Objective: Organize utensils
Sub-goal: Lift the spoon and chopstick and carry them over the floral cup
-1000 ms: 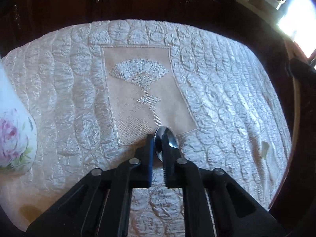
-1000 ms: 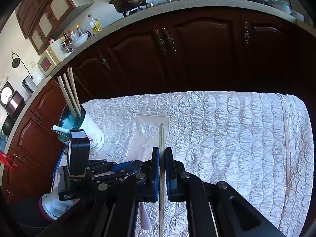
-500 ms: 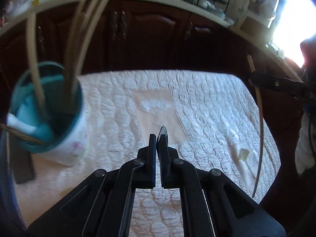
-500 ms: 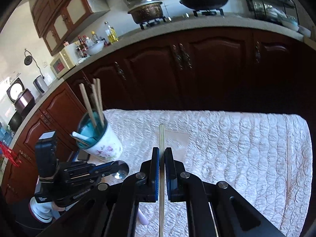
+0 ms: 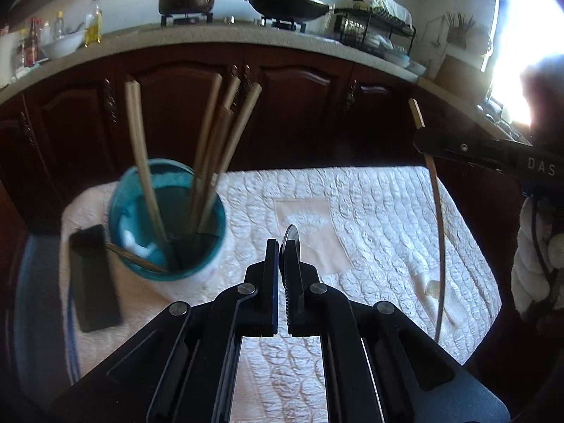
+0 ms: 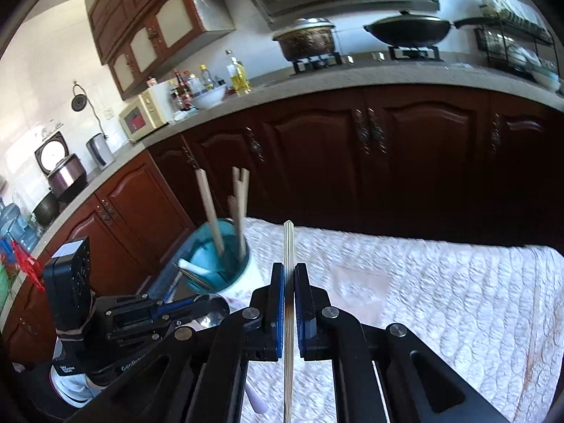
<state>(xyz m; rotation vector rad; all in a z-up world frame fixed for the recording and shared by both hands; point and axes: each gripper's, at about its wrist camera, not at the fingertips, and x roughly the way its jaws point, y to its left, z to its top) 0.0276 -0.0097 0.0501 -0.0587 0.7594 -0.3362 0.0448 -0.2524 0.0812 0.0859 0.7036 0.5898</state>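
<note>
My left gripper (image 5: 281,246) is shut on a metal spoon (image 5: 289,238), its bowl edge-on above the fingertips, held over the quilted table (image 5: 370,218) just right of a teal-lined cup (image 5: 165,218). The cup holds several wooden chopsticks (image 5: 139,155) and a white spoon (image 5: 135,246). My right gripper (image 6: 289,271) is shut on one chopstick (image 6: 288,246), which stands up between the pads. In the right wrist view the cup (image 6: 220,264) lies ahead to the left, with the left gripper (image 6: 197,306) and its spoon (image 6: 215,312) below it. The right gripper (image 5: 458,148) and its chopstick (image 5: 437,211) show at the right.
A black flat object (image 5: 93,278) lies left of the cup. Dark wooden cabinets (image 6: 370,162) run behind the table, with a counter holding a pot (image 6: 306,40), a wok (image 6: 409,30) and bottles. A beige embroidered panel (image 5: 310,225) marks the cloth's middle.
Both grippers rose from the table with the spoon and the chopstick and tilted up. The cup came into the left wrist view and now sits lower in it.
</note>
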